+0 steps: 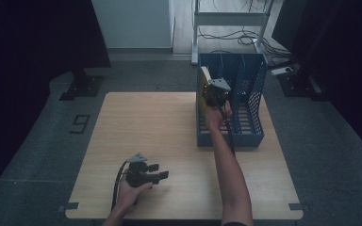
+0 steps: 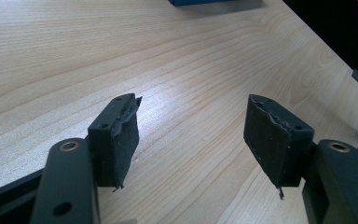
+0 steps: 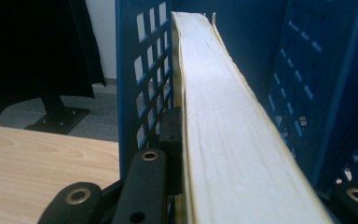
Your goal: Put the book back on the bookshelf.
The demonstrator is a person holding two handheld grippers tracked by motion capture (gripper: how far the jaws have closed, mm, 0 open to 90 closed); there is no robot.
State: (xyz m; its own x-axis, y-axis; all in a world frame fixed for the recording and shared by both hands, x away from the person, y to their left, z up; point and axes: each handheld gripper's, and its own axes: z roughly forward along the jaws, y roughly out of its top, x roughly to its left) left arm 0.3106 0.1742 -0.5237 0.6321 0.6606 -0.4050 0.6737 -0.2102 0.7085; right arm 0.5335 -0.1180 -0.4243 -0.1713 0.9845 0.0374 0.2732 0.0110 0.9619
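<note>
A person sits at a pale wooden table (image 1: 160, 136), forearms reaching in from the near edge. The right gripper (image 1: 215, 93) is raised at the far right of the tabletop, inside the leftmost slot of a blue file rack (image 1: 250, 94) that stands on the table with its open front facing the person. Its jaws are clamped on a thick book (image 3: 228, 140), pressing the covers from both sides. In the right gripper view the cream page edges run away from the camera, with the rack's perforated outer wall (image 3: 144, 70) just beside the book on one side and a perforated divider near it on the other. The book sits tilted, its top corner (image 1: 205, 74) poking above the rack's left wall. Room in that slot is tight; the book's cover is very close to the outer wall, though I cannot tell if it touches.

The left gripper (image 1: 158, 172) rests low near the table's front edge, well apart from the rack, held in the left hand (image 1: 131, 192). Its jaws stand wide with nothing between them; the pads (image 2: 121, 140) look frayed at the tips. A broad stretch of bare wood lies between the two grippers. The table's right front corner (image 2: 356, 88) shows beyond the left gripper, with dark floor past it.
</note>
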